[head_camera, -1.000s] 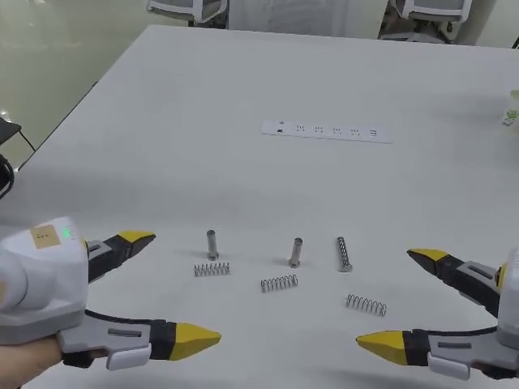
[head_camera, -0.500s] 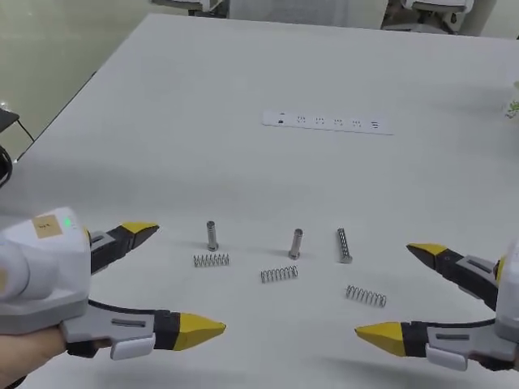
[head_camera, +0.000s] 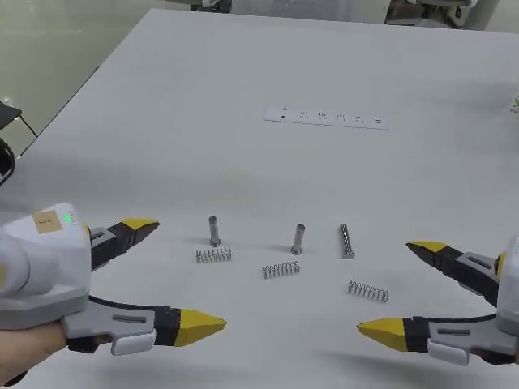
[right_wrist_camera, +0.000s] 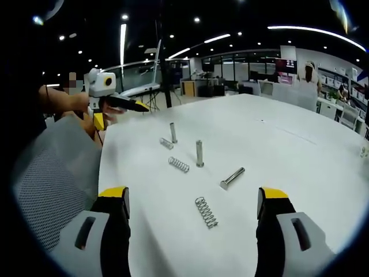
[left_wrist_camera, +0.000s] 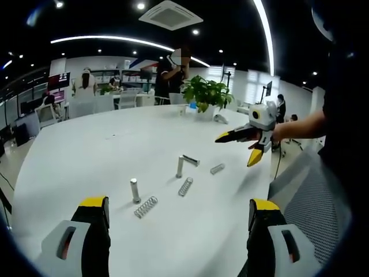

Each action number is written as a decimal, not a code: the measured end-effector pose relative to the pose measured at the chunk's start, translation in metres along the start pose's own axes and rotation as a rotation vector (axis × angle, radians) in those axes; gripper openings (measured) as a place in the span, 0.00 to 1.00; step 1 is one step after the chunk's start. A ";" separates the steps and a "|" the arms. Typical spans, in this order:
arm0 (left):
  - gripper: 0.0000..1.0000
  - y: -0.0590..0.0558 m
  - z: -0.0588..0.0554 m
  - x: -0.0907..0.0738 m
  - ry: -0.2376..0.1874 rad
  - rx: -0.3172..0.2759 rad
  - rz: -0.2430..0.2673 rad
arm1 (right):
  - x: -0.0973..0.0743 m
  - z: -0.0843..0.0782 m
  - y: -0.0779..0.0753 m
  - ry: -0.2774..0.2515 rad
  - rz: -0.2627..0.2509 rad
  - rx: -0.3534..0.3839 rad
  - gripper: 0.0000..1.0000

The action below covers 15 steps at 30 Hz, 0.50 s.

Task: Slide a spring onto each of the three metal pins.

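The white table spreads out ahead of both grippers, and everything I need sits in the stretch between them. I have the left gripper and the right gripper hanging low over the near edge, well apart. Both have their jaws spread wide and nothing held.

Ahead of them and between the two stand three pins in a row. The left pin and middle pin are upright. The right pin lies on its side, its length pointing away from me.

A spring lies flat on the table on the near side of each pin, and none is threaded yet, so I judge the task has not begun. The left spring is just in front of its pin and closest to the left gripper, with its length running across that gripper's line. The middle spring sits about halfway between the two grippers.

The right spring is the nearest piece to the right gripper. In the right gripper view it lies between the jaws, its length running nearly along the gripper's own line. I would probably turn that gripper to close across the coil, not end-on.
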State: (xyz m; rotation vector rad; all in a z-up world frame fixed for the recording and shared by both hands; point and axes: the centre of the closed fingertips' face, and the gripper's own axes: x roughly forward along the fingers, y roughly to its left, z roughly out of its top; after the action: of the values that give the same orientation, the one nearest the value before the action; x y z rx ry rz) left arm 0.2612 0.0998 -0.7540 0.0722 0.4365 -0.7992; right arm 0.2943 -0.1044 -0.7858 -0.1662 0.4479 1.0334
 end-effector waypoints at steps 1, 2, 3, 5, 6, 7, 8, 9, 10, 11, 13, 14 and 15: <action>0.98 0.000 0.000 0.000 -0.001 0.000 0.000 | 0.000 0.000 -0.001 0.000 0.000 0.003 0.92; 0.98 0.000 0.000 0.000 -0.002 -0.003 0.000 | 0.002 0.002 -0.002 -0.003 0.001 0.007 0.91; 0.98 0.000 -0.001 0.000 -0.001 -0.004 0.000 | 0.003 0.003 -0.003 -0.003 0.000 0.009 0.90; 0.98 0.000 -0.001 0.000 0.004 -0.002 0.002 | 0.006 0.004 -0.005 0.006 0.004 0.014 0.85; 0.98 0.000 -0.002 0.000 0.004 -0.002 0.002 | 0.007 0.005 -0.004 0.005 0.009 0.012 0.84; 0.98 0.000 -0.002 -0.001 0.005 -0.005 0.003 | 0.009 0.007 -0.004 0.003 0.017 0.014 0.85; 0.98 0.001 -0.002 -0.001 0.006 -0.005 0.005 | 0.011 0.008 -0.003 0.007 0.020 0.016 0.86; 0.98 0.001 -0.003 -0.002 0.010 -0.006 0.006 | 0.013 0.010 -0.003 0.008 0.022 0.015 0.85; 0.98 0.001 -0.004 -0.002 0.011 -0.007 0.006 | 0.014 0.012 -0.003 0.007 0.023 0.013 0.85; 0.98 0.001 -0.003 -0.002 0.010 -0.005 0.007 | 0.015 0.012 -0.004 0.008 0.024 0.015 0.84; 0.98 0.002 -0.002 -0.002 0.005 -0.007 0.010 | 0.017 0.016 -0.006 0.009 0.022 0.018 0.80; 0.98 0.002 -0.001 -0.003 0.004 -0.007 0.011 | 0.018 0.018 -0.008 0.007 0.019 0.018 0.79; 0.98 0.002 -0.001 -0.003 0.004 -0.007 0.011 | 0.019 0.019 -0.011 0.002 0.016 0.017 0.78</action>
State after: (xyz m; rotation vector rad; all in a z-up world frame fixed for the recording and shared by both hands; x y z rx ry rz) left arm 0.2605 0.1030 -0.7541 0.0699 0.4419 -0.7867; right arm 0.3172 -0.0884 -0.7777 -0.1488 0.4597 1.0447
